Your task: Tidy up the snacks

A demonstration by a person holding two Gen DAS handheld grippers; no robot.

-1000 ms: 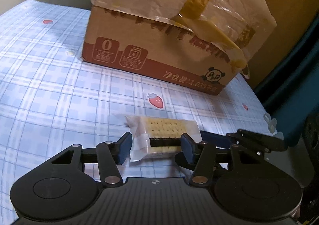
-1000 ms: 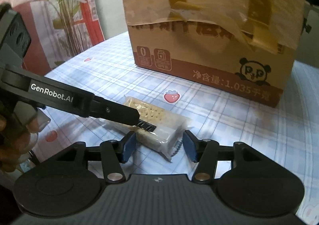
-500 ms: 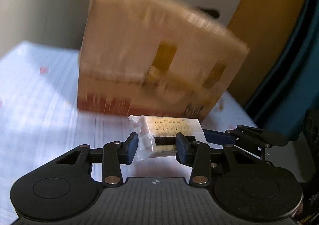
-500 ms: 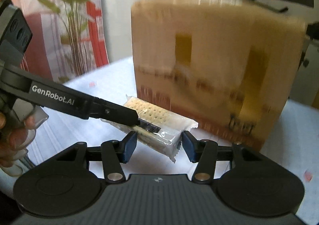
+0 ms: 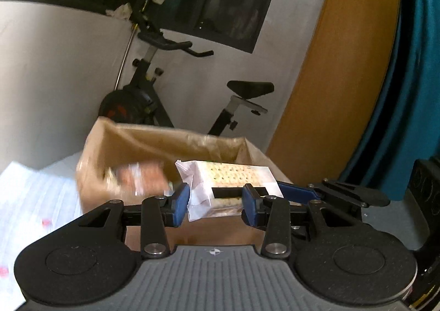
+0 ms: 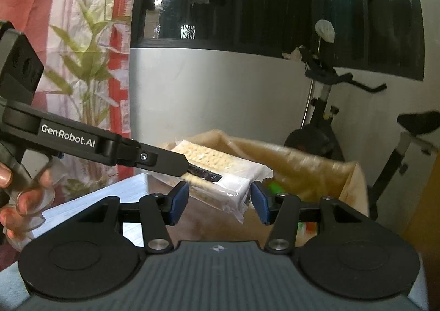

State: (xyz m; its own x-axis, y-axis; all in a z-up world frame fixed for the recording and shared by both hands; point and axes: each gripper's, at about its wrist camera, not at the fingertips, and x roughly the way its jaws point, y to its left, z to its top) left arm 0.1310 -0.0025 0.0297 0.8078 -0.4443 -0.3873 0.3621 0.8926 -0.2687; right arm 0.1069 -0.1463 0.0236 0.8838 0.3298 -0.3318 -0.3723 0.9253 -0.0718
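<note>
Cracker pack is up in the air right now, hanging just over the near rim of the open cardboard box, and both tools have hold of it. The left tool is clamped across it partway along. Its jaws have just been closing in a bit, with the pack between them, and the wrapper's crimped end is bunched against one pad. The right tool pinches the other end, with the wrapper tail poking out between its pads, so I'd call that one clenched on the pack too. My guess on why it takes two: it's a long, floppy sleeve of crackers, and holding it at both ends keeps it level so it doesn't sag or snap in the middle. It's held flat and above the rim, I'd say so it clears the plastic lining and can go straight down into the box. You can see some other colourful snacks already in there, but they're too blurry to name. The box sits on the counter with the checked cloth. Nothing's dropped in yet, and I'd watch that lining for snagging a corner.
</note>
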